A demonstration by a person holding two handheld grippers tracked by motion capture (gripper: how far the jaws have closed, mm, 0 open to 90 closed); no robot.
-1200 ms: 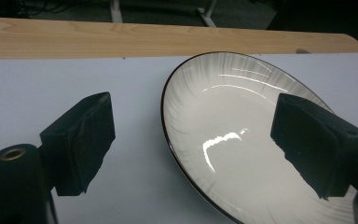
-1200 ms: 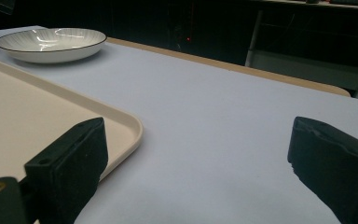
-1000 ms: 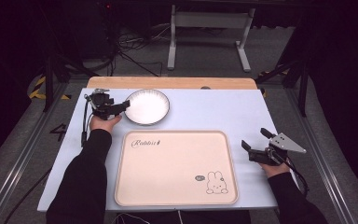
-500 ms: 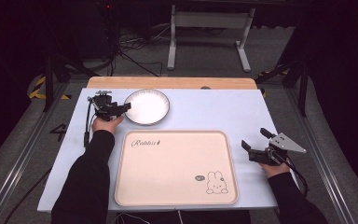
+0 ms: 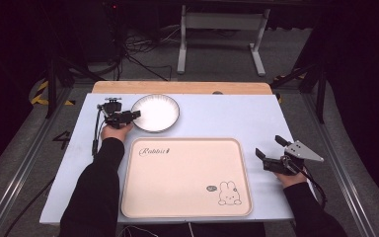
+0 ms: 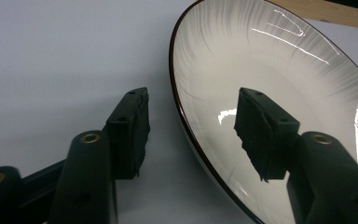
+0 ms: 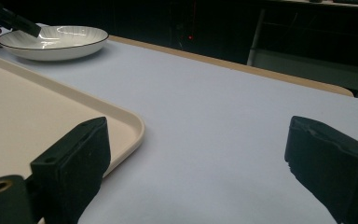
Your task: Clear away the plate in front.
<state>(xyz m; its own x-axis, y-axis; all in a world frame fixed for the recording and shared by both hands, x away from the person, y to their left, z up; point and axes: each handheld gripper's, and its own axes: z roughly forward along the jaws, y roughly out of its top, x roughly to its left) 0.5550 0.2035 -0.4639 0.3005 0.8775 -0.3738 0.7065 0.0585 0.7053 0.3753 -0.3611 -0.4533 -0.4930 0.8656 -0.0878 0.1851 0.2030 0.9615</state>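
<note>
Now left gripper [image 6: 191,128] astride plate [image 6: 279,88] rim.

From my left gripper view, the plate [image 6: 279,93] runs off the right and bottom edges, and 1 jaw covers part of its inner surface, so I can't tell whether that jaw touches it. In my right gripper view the tray [image 7: 37,121] is cut by the left and bottom edges, and the right-hand jaw by the frame's corner. From the high view, the script on the tray and the small mark beside its rabbit drawing [image 5: 228,193] are too small for me to read surely.
</note>
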